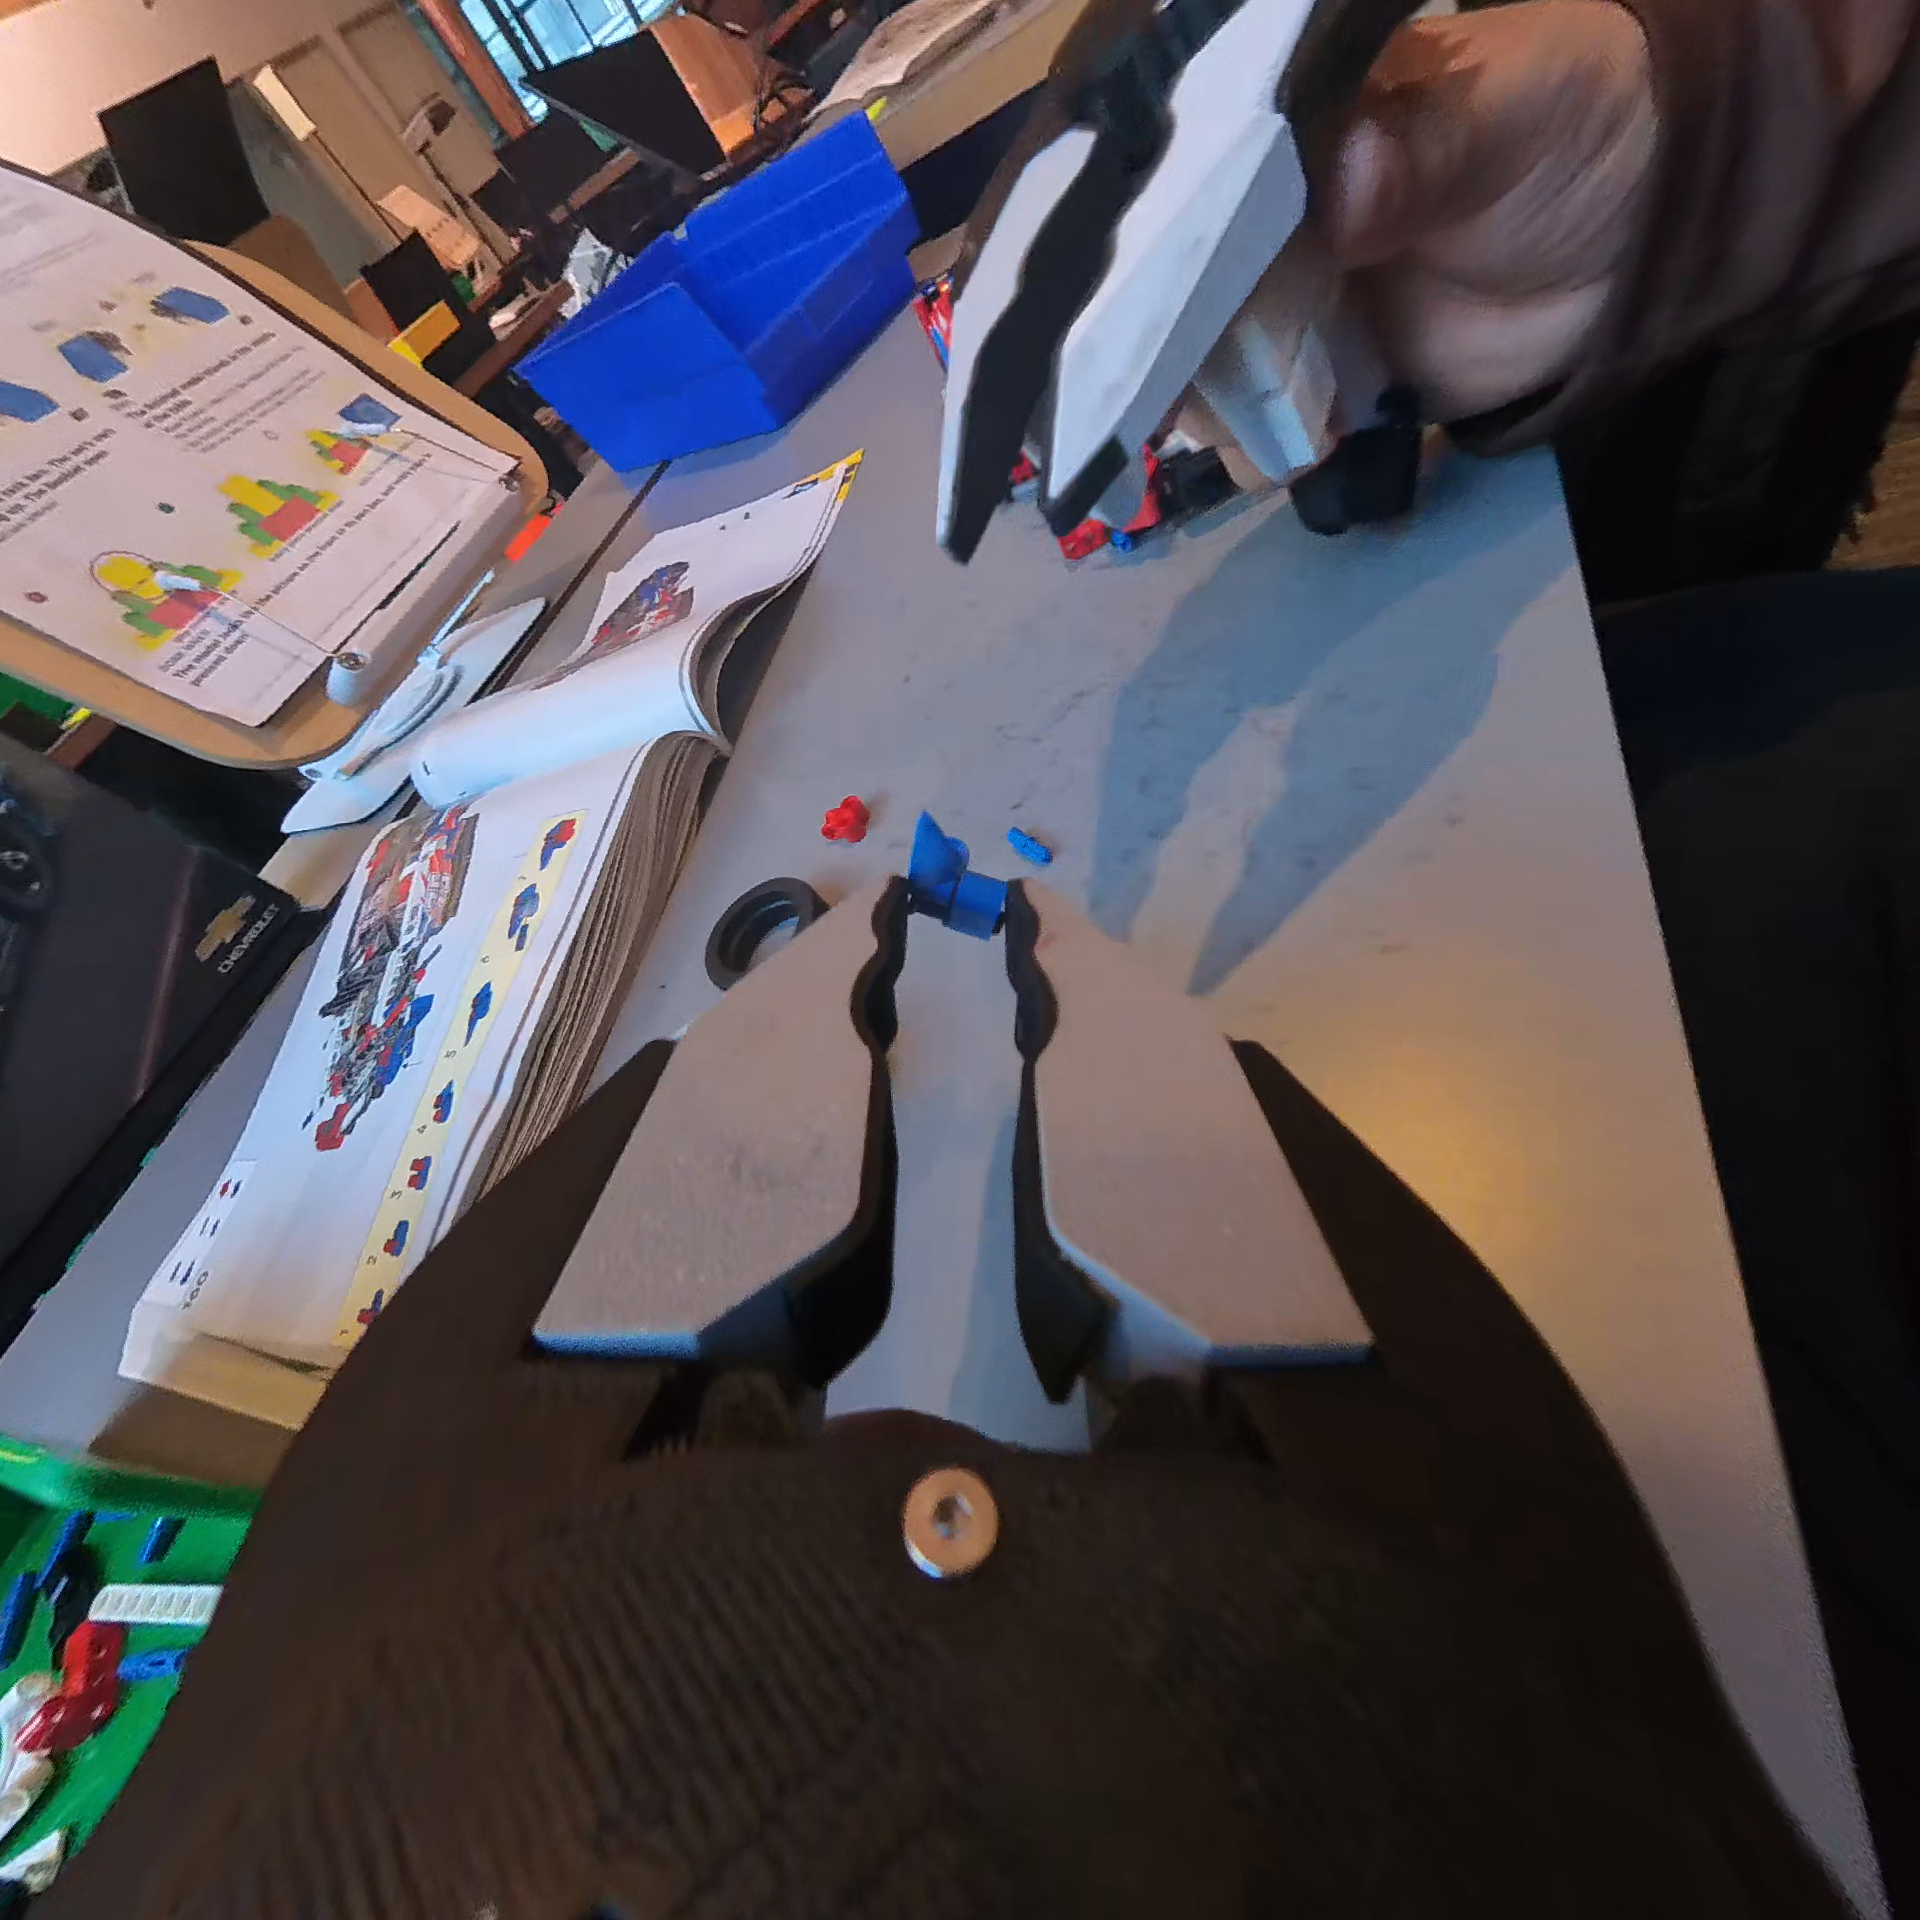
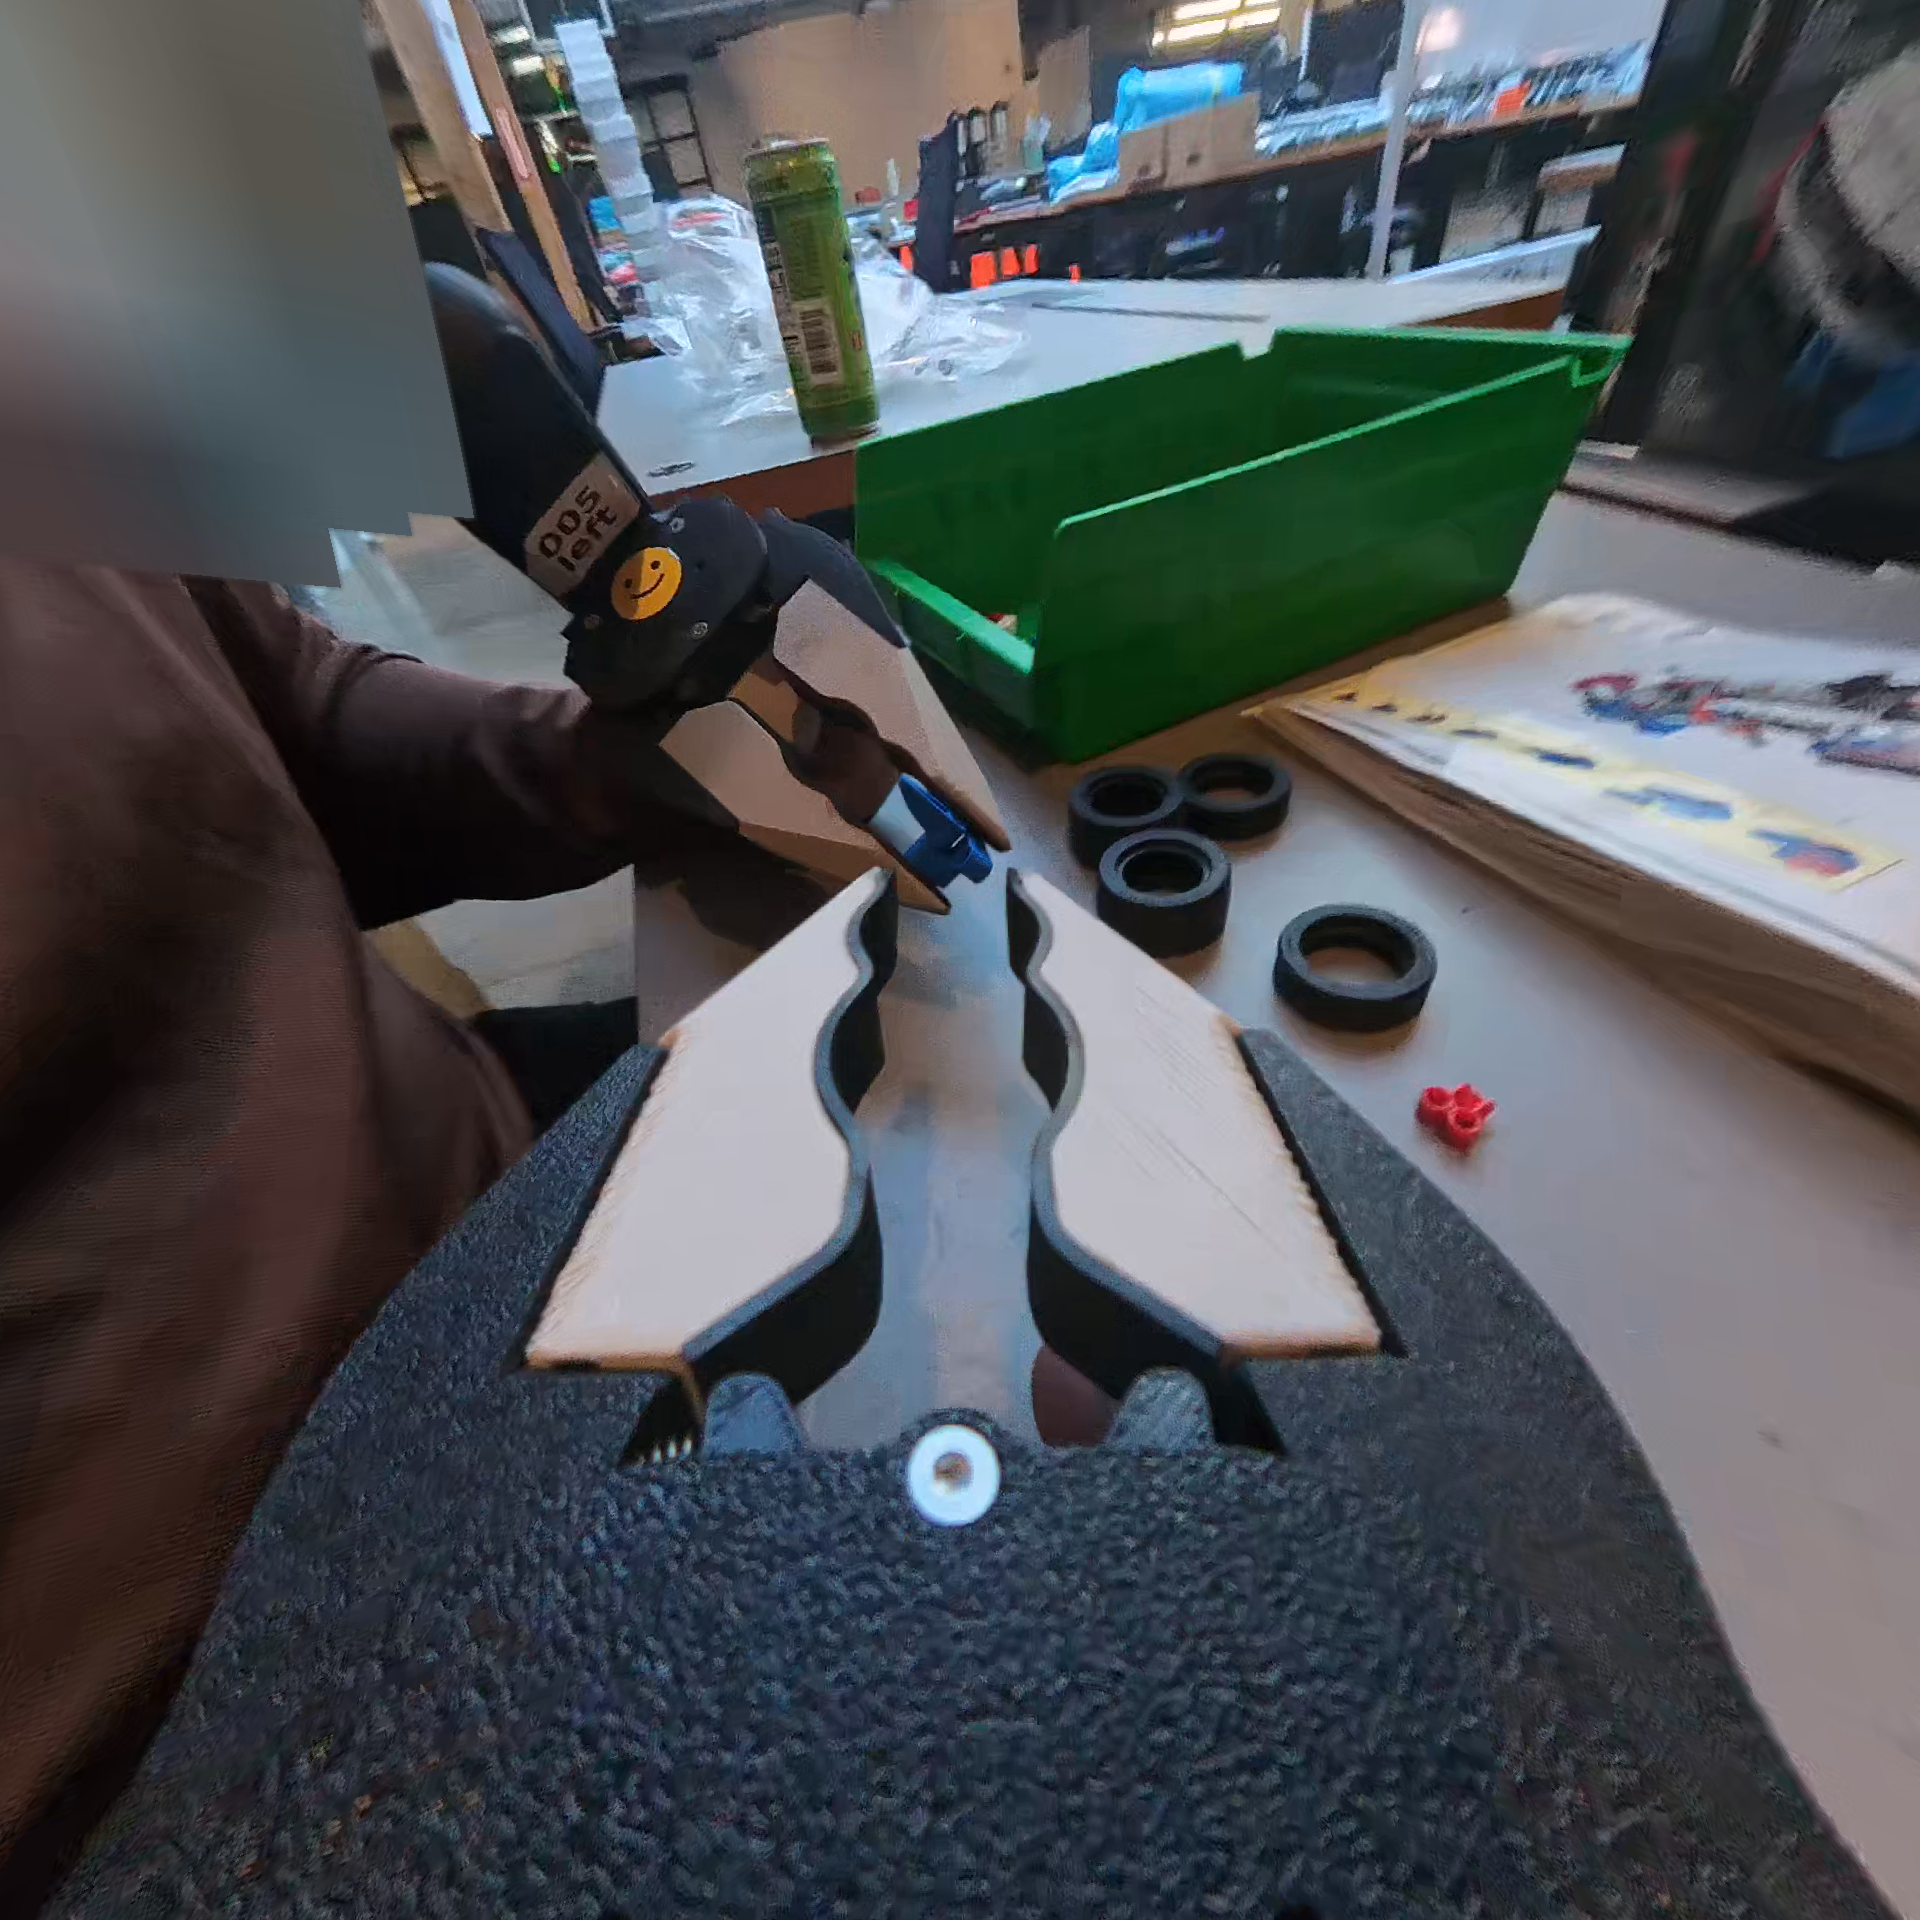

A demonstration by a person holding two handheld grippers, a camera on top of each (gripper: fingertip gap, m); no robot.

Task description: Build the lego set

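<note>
My left gripper (image 1: 958,902) is shut on a small blue lego piece (image 1: 940,862) and holds it just above the grey table (image 1: 1351,1039). In the right wrist view the left gripper (image 2: 966,871) holds the blue piece (image 2: 935,831) right in front of my right gripper (image 2: 951,883), which is open and empty. The right gripper also shows high up in the left wrist view (image 1: 1013,525), held by a hand. A red piece (image 1: 844,821) and a small blue pin (image 1: 1029,845) lie on the table just beyond the held piece.
Several black tyres (image 2: 1164,888) and the red piece (image 2: 1455,1117) lie to the right. An open instruction booklet (image 1: 499,1018) lies at the left. A green bin (image 2: 1195,540), blue bins (image 1: 727,312), a paper stand (image 1: 208,468) and a green can (image 2: 816,291) stand around. Spacing between my two grippers at the tips: around 6 centimetres.
</note>
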